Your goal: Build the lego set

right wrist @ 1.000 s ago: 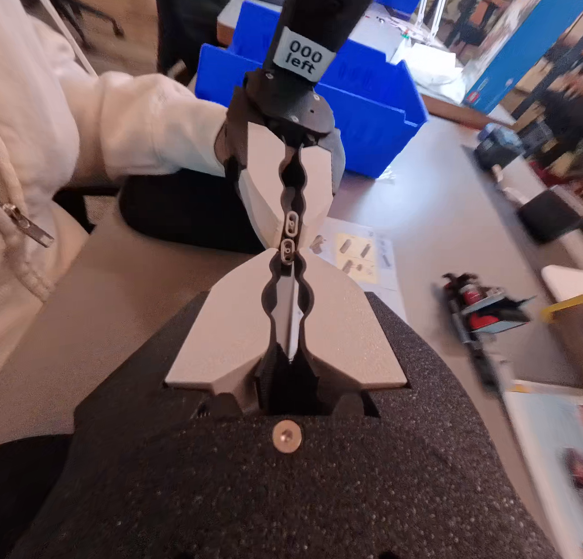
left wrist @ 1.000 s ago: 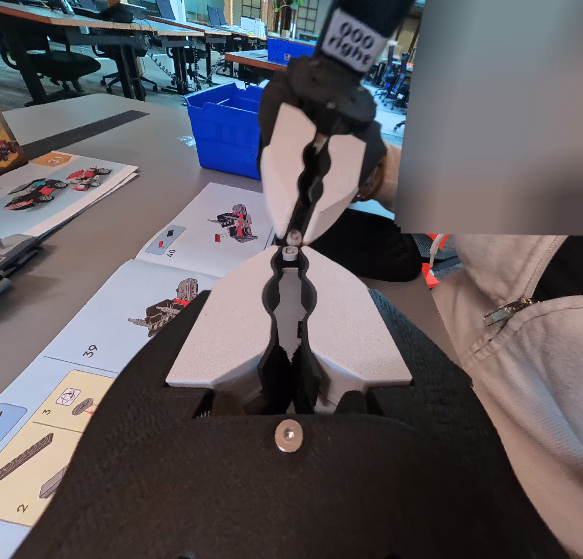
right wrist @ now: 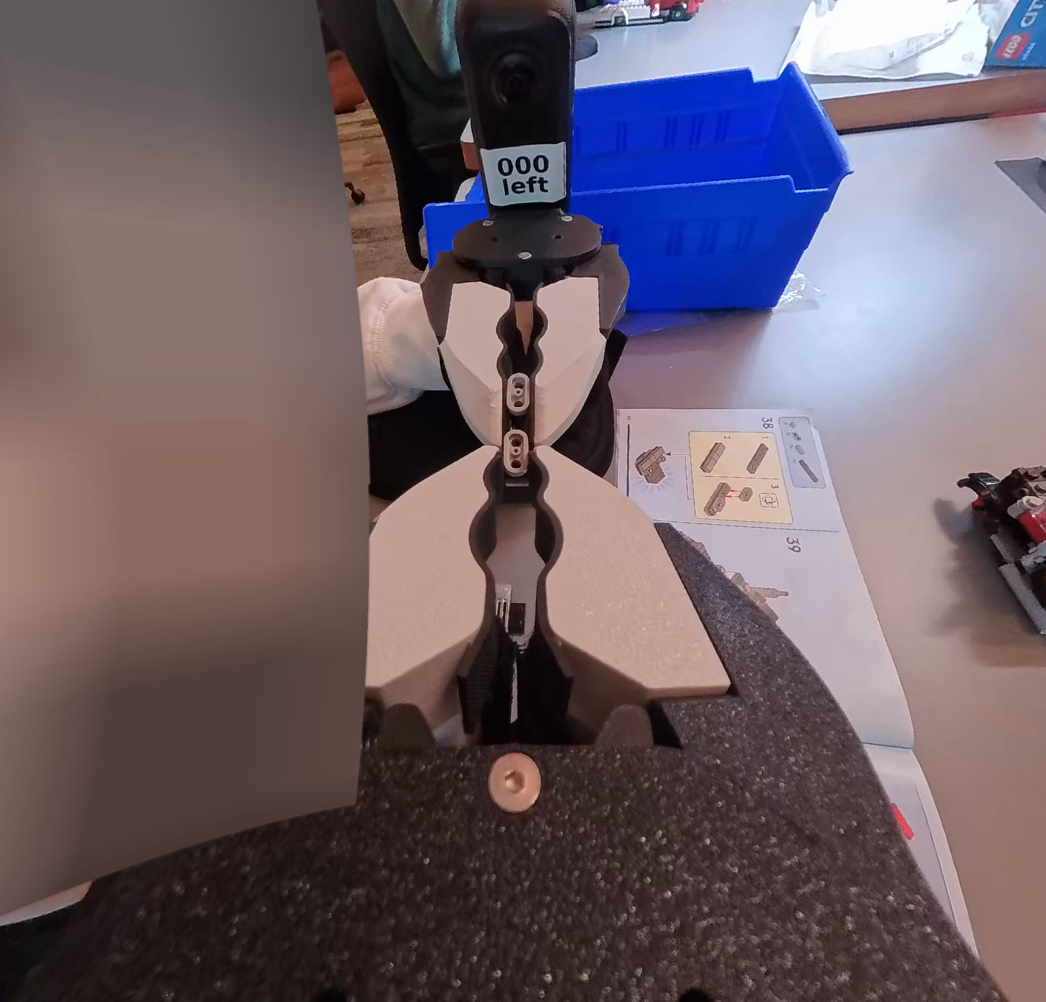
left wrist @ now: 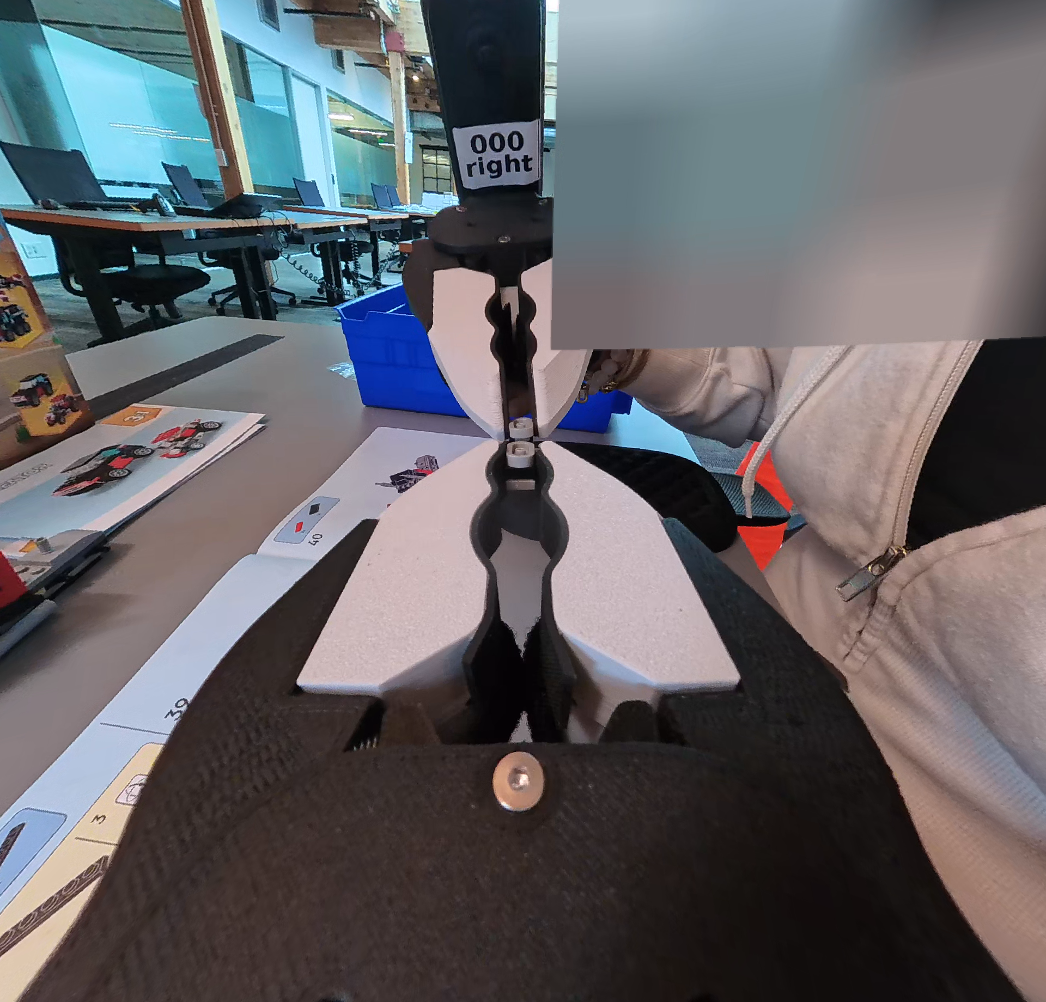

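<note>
My left gripper (left wrist: 519, 447) is shut on a small light grey lego piece (left wrist: 519, 458). My right gripper (right wrist: 516, 450) is shut on a matching grey piece (right wrist: 516, 453). The two grippers face each other tip to tip above the table. In the left wrist view the right gripper (left wrist: 521, 434) comes down from above with its piece (left wrist: 521, 426) just over mine. In the right wrist view the left gripper (right wrist: 518, 429) holds its piece (right wrist: 519, 393) a short gap from mine.
An open instruction booklet (left wrist: 362, 494) (right wrist: 736, 465) lies under the grippers. A blue bin (right wrist: 707, 194) (left wrist: 390, 352) stands behind. A partly built black and red model (right wrist: 1013, 522) sits at the right. A second booklet (left wrist: 130, 460) and a lego box (left wrist: 34, 386) lie left. Only a small space, under 4 cm, lies between the two pairs of fingers.
Both grippers have lifted and levelled out, so more of the room shows behind them. They stay tip to tip, each still shut on its grey piece.
</note>
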The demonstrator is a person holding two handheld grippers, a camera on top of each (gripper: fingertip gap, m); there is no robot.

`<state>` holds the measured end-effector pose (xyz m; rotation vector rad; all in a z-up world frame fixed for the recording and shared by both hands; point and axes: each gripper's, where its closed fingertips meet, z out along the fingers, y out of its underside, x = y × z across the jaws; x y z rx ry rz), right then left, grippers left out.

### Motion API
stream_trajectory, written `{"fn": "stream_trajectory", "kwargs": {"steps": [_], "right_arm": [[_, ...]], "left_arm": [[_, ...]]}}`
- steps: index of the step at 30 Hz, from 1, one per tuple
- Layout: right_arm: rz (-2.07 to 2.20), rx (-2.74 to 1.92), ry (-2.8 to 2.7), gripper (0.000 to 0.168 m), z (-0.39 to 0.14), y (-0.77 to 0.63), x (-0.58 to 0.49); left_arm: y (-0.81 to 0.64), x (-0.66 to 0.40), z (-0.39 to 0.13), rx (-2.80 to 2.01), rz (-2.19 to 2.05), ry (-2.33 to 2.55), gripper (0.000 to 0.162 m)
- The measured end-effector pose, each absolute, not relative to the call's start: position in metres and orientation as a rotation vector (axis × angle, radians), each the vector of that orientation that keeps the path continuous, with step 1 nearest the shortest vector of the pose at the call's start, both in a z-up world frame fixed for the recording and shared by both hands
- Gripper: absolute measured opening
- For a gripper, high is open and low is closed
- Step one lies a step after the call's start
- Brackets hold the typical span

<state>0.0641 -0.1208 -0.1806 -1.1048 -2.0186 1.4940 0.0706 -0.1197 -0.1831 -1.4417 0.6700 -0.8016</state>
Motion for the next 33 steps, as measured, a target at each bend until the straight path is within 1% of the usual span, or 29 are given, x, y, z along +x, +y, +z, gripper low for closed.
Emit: {"fn": "stream_trajectory", "kwargs": {"steps": [20, 23, 24, 26, 28, 29, 30, 31, 33], "right_arm": [[1.462, -1.118, -2.015, 0.010, -0.180, -0.120, 0.062], [1.475, -1.125, -1.986, 0.016, -0.177, -0.119, 0.059], [1.495, -1.136, -1.964, 0.021, -0.174, -0.118, 0.058], [1.610, -1.214, -1.872, 0.035, -0.167, -0.115, 0.057], [1.815, -1.373, -1.716, 0.047, -0.159, -0.106, 0.058], [1.935, -1.459, -1.596, 0.044, -0.155, -0.099, 0.058], [2.062, -1.539, -1.437, 0.035, -0.151, -0.092, 0.058], [2.188, -1.618, -1.267, 0.031, -0.149, -0.086, 0.059], [2.390, -1.755, -0.991, 0.030, -0.151, -0.081, 0.061]], "left_arm": [[-0.120, 0.068, -0.179, -1.417, -0.788, 0.660, 0.008], [-0.120, 0.067, -0.177, -1.401, -0.773, 0.654, 0.008], [-0.120, 0.067, -0.176, -1.392, -0.766, 0.651, 0.008], [-0.120, 0.063, -0.171, -1.365, -0.746, 0.638, 0.008], [-0.121, 0.060, -0.165, -1.329, -0.724, 0.623, 0.008], [-0.121, 0.059, -0.163, -1.311, -0.712, 0.617, 0.008], [-0.122, 0.057, -0.161, -1.300, -0.699, 0.613, 0.008], [-0.121, 0.056, -0.160, -1.294, -0.689, 0.609, 0.008], [-0.121, 0.056, -0.160, -1.291, -0.682, 0.605, 0.008]]}}
